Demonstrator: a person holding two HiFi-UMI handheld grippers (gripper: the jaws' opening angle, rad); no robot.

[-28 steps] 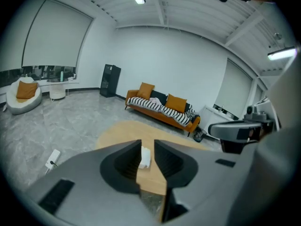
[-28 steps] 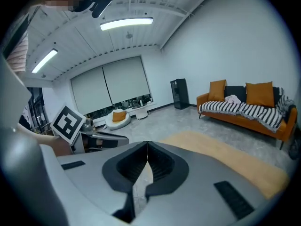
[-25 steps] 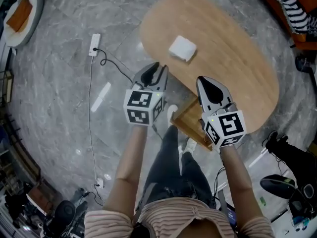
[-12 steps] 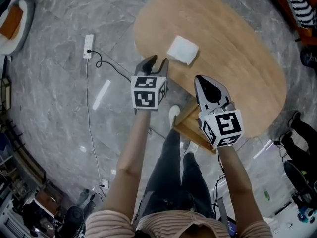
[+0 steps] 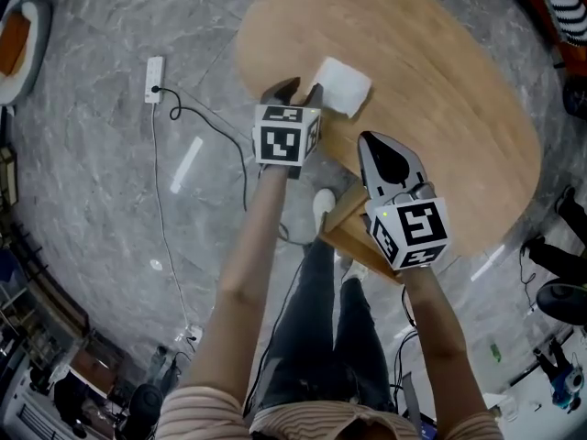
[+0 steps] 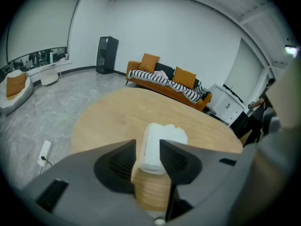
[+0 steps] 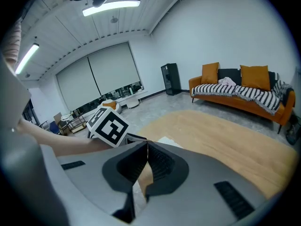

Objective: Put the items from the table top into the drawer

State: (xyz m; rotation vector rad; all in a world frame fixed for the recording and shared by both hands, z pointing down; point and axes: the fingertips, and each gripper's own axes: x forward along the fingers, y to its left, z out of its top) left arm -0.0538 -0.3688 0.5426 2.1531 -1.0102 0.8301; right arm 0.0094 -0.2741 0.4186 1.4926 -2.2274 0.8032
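I am at the reach-and-grasp step for the white pad (image 5: 344, 85), the only item I see on the oval worktop (image 5: 440, 90); nothing has gone into the drawer (image 5: 344, 229) yet, which stands pulled out below the near edge. My left gripper (image 5: 298, 90) has just been spreading its jaws, and they stand released; the pad shows in the gap just ahead of the tips, with no pad of mine pressing on it. My right gripper (image 5: 383, 154) hangs over the drawer with its jaws clenched on nothing. Next, I judge, the left must ease forward until the pad sits deep between the jaws, then close gently, since it looks soft. The pad lies flat near the worktop's left end; from above it looks nearly square, one corner towards me; its long axis seems to run away from me, along my left jaws, though I cannot be sure.
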